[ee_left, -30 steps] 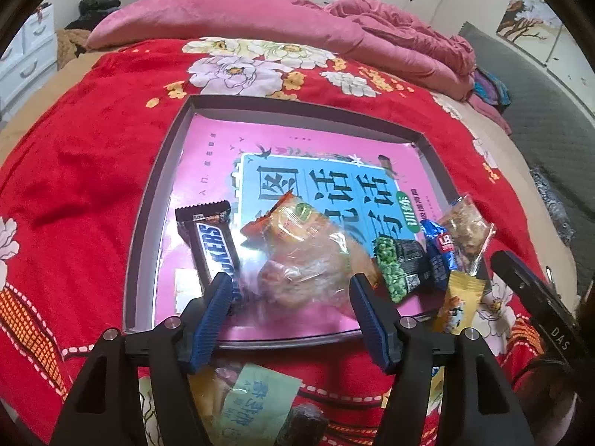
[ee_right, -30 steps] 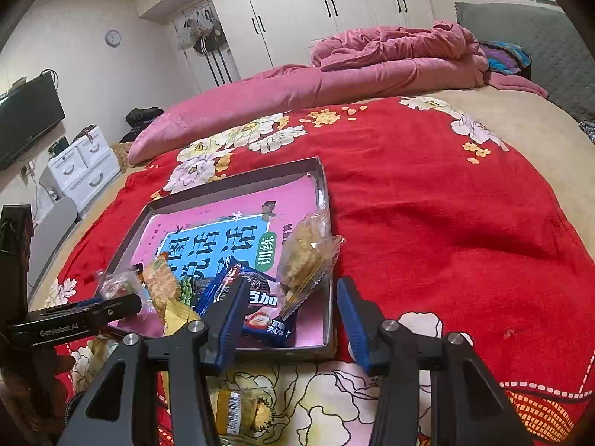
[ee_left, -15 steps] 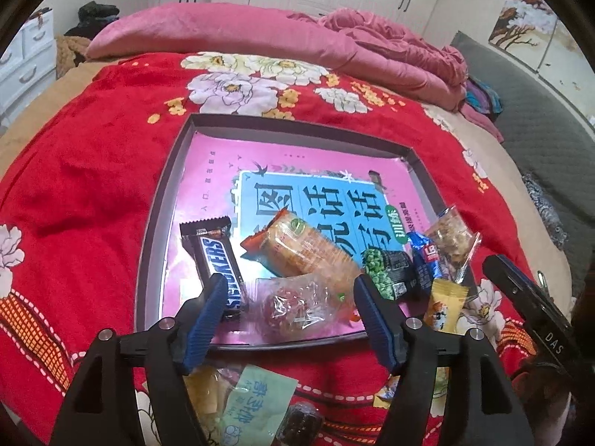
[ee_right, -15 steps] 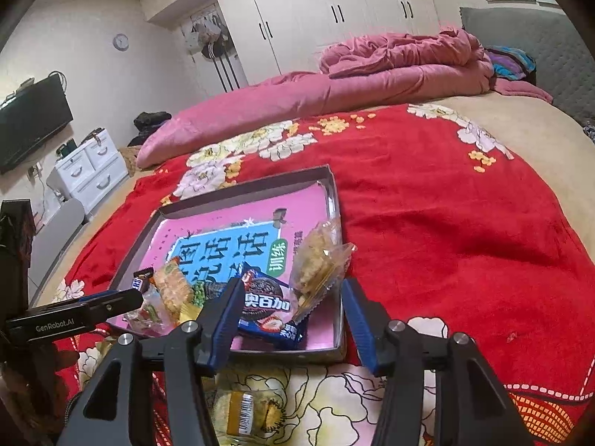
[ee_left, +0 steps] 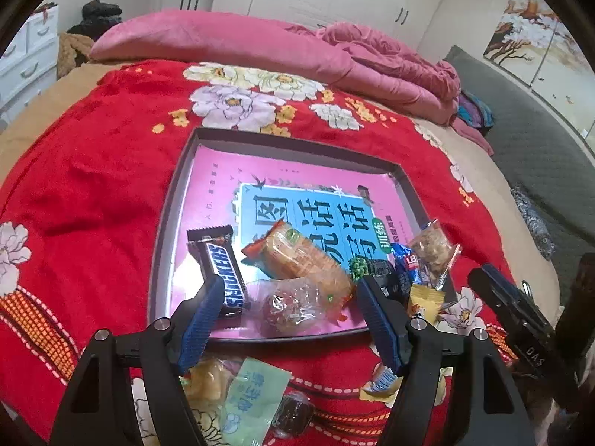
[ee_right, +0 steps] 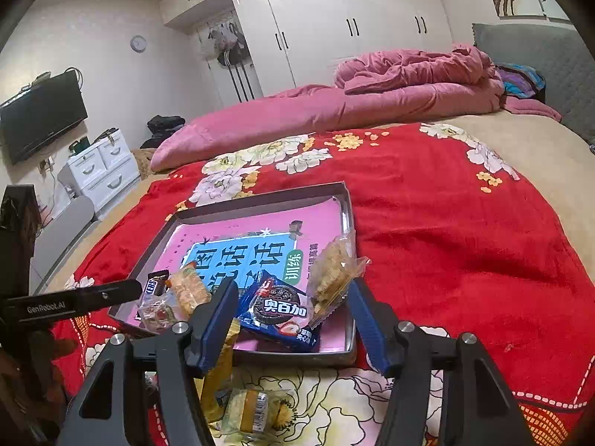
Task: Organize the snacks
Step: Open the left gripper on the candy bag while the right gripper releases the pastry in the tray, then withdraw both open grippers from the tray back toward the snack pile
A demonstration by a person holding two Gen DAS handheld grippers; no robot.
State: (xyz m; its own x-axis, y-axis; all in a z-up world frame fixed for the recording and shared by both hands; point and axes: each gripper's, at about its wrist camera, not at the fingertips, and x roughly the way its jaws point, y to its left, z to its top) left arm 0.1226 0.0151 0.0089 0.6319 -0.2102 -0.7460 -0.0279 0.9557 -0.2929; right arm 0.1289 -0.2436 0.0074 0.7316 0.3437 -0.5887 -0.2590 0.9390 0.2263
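A grey tray (ee_left: 163,260) lined with a pink book lies on the red floral blanket. Its near end holds a Snickers bar (ee_left: 219,264), an orange cracker pack (ee_left: 301,260), a clear-wrapped red candy (ee_left: 290,306), a green pea pack (ee_left: 362,267), a blue cookie pack (ee_right: 279,312) and a clear cracker bag (ee_right: 331,271). My left gripper (ee_left: 290,284) hovers over the candy, its jaws opening and touching nothing. My right gripper (ee_right: 292,288) stands above the cookie pack and cracker bag, jaws also opening, the pads clear of both.
Loose snacks lie on the blanket in front of the tray: a green packet (ee_left: 256,405), a dark candy (ee_left: 293,414), a yellow packet (ee_right: 223,364) and a wrapped pastry (ee_right: 256,409). A pink duvet (ee_left: 260,44) is heaped at the far side of the bed.
The clear-wrapped candy left the left jaws and now lies in the tray; that gripper rose and drew back. The right jaws widened, with the blue cookie pack resting in the tray.
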